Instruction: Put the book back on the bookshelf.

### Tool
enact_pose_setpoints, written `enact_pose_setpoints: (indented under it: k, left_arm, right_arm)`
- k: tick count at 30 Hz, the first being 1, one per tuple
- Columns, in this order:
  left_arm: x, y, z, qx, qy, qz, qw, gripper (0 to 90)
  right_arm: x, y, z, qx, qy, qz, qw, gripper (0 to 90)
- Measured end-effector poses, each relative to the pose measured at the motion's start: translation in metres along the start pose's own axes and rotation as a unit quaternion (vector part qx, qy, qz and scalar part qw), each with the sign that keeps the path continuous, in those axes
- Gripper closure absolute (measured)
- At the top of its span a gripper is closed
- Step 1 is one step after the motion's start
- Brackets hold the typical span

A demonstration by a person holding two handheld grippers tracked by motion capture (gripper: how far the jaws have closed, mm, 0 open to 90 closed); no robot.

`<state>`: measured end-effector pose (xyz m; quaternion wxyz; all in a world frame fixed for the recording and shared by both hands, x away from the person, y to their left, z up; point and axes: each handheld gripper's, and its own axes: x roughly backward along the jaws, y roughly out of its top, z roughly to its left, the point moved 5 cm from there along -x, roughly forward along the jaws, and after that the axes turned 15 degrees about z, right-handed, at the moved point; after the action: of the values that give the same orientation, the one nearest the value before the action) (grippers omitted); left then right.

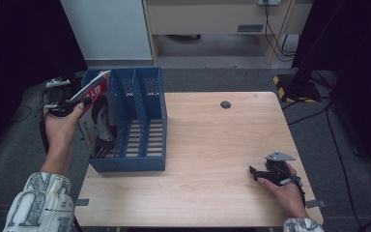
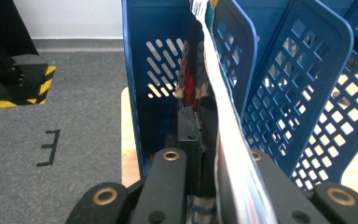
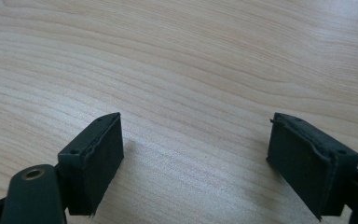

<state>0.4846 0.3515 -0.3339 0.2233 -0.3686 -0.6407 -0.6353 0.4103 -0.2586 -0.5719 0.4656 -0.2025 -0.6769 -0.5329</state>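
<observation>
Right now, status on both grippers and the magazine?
Left gripper shut on magazine, magazine tilted in the blue file rack's leftmost slot. Right gripper open, idle over bare table. Nothing in the way.

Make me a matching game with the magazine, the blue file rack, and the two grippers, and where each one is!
Things:
1. magazine
2. blue file rack
3. left gripper
4. right gripper

Places or states:
A. open, empty, near the table's right front corner
B. standing on the table's left side
C. shut on the magazine's top edge
D. tilted in the rack's leftmost slot

Pairs: 1-D, 2-B, 3-C, 4-A
</observation>
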Motion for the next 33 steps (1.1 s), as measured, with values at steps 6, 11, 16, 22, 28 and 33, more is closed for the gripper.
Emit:
enact_pose_setpoints:
  k: [6, 11, 16, 22, 28, 33]
  left_arm:
    - [0.0, -0.007, 0.004, 0.0, 0.004, 0.006, 1.0, 85.3]
    - [0.001, -0.012, 0.009, 0.003, 0.002, 0.008, 1.0, 85.3]
    - [0.002, -0.014, 0.013, 0.006, 0.002, 0.011, 0.9999, 85.2]
    - [0.001, -0.016, 0.015, 0.006, 0.002, 0.016, 0.9999, 85.0]
    - [0.001, -0.016, 0.018, 0.006, 0.002, 0.019, 0.9998, 84.3]
    - [0.001, -0.014, 0.022, 0.01, 0.001, 0.024, 0.9997, 83.6]
  right_arm:
    - [0.0, 0.0, 0.0, 0.0, 0.0, 0.0, 1.0, 18.4]
    - [0.0, 0.0, 0.0, 0.0, 0.0, 0.0, 1.0, 18.4]
    - [0.0, 0.0, 0.0, 0.001, 0.0, 0.0, 1.0, 18.4]
    - [0.0, 0.0, 0.0, 0.001, 0.0, 0.0, 1.0, 18.4]
    - [0.0, 0.0, 0.0, 0.001, 0.0, 0.0, 1.0, 18.4]
    - [0.0, 0.0, 0.0, 0.001, -0.001, -0.001, 1.0, 18.4]
